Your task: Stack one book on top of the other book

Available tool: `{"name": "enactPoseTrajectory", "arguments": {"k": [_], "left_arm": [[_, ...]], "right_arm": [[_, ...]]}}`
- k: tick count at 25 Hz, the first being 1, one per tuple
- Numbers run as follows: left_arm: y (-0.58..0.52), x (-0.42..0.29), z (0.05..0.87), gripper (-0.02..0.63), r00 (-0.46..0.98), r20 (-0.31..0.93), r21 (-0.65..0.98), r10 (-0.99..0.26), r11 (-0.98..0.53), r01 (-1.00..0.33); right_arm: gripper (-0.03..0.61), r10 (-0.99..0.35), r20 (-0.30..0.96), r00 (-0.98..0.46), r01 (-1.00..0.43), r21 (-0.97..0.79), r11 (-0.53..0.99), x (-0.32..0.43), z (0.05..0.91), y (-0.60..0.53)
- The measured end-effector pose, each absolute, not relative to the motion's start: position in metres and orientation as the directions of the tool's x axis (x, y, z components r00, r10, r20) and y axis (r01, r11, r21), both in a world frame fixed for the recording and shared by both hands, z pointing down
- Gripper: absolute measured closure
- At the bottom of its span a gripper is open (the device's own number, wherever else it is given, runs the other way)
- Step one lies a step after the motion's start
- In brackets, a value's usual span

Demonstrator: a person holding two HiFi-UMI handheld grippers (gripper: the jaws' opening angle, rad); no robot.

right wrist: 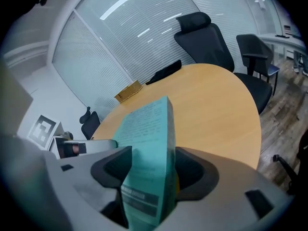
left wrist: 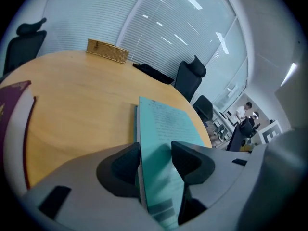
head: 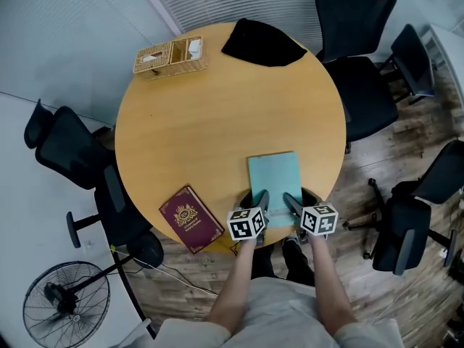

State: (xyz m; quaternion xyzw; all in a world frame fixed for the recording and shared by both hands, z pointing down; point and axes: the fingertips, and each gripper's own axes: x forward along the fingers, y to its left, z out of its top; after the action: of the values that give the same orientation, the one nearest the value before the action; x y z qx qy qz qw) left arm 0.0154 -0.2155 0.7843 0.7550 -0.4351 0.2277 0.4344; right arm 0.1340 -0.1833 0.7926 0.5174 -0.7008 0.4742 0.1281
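here, both grippers pinch the teal book [head: 274, 176]

the left gripper [head: 262, 200] and right gripper [head: 291, 203] each have jaws clamped on its near edge, by the bench [head: 217, 107] rim. the red book [head: 191, 218] lies flat to the left, apart.

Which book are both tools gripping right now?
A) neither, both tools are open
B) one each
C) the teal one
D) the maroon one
C: the left tool and the right tool each have their jaws closed on the near edge of the teal book, while the maroon book lies untouched on the table.
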Motion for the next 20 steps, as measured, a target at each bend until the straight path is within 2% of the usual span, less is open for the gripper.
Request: {"name": "enactPoseTrajectory", "arguments": {"k": [7, 20], "left_arm": [[-0.213, 0.018, 0.780, 0.391, 0.506, 0.735, 0.455, -0.452, -0.225, -0.861], [-0.199, -0.014, 0.738, 0.394, 0.417, 0.716, 0.435, -0.559, -0.110, -0.894]], "right_arm": [[0.299, -0.591, 0.710, -0.383, -0.891, -0.452, 0.035, 0.131, 0.786, -0.185], [0.298, -0.605, 0.690, -0.397, -0.908, -0.390, 0.151, 0.104, 0.740, -0.186]]}}
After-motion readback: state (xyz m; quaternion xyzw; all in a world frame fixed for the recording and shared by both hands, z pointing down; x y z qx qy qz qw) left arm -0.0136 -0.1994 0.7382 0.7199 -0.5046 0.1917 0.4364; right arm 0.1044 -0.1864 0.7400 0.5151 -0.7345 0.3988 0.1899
